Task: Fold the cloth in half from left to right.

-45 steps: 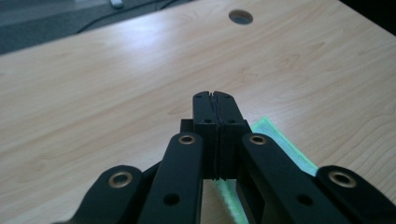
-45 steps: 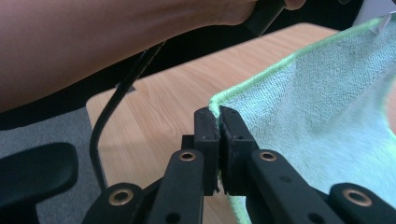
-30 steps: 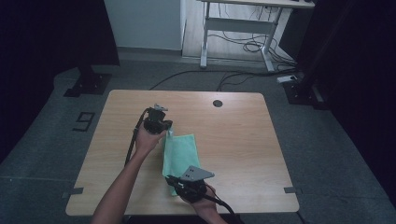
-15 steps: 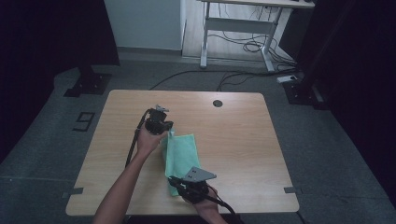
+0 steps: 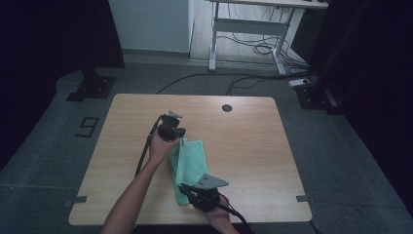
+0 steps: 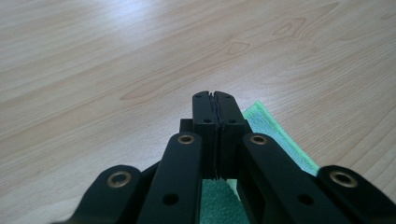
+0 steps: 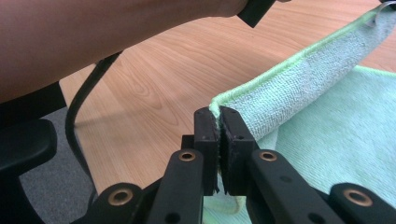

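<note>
On the near middle of the worktop [image 5: 243, 126] lies the green cloth [image 5: 191, 163], its left edge lifted by both grippers: left gripper [image 6: 214, 100] and right gripper [image 7: 215, 114] each pinch a corner. A thin hold might slip under tension, dropping the fold crooked.

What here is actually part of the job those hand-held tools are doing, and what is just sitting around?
Part of the job:
- green cloth, pinched at two corners and being folded
- left tool, shut on the cloth's far corner
- right tool, shut on its near corner
- wooden table under it

Just there:
- round black hole cover in the tabletop
- white desk frame and loose cables behind
</note>
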Action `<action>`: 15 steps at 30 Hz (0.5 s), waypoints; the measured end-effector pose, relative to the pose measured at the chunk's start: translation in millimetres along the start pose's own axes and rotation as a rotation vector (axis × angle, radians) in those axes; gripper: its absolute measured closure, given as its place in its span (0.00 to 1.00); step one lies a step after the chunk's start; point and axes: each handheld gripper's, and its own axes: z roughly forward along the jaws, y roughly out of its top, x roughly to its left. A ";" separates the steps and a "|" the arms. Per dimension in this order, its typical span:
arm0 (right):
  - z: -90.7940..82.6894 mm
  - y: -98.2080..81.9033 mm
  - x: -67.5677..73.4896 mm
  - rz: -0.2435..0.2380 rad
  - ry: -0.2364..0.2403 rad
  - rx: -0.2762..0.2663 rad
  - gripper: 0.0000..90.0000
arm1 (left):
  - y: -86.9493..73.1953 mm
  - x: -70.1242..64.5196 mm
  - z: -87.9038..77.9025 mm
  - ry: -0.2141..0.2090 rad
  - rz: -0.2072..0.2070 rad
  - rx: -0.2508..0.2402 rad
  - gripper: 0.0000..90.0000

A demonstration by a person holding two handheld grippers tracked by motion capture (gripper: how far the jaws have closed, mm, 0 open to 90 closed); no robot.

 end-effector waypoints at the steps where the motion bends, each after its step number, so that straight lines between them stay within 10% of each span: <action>1: -0.7 -1.0 -1.3 0.003 -0.003 0.003 0.96 | -0.3 -0.3 2.2 -0.003 0.002 0.005 0.98; 15: -4.6 -8.9 -6.8 0.021 -0.016 0.020 0.96 | -3.8 -7.3 17.2 -0.024 0.001 0.012 0.98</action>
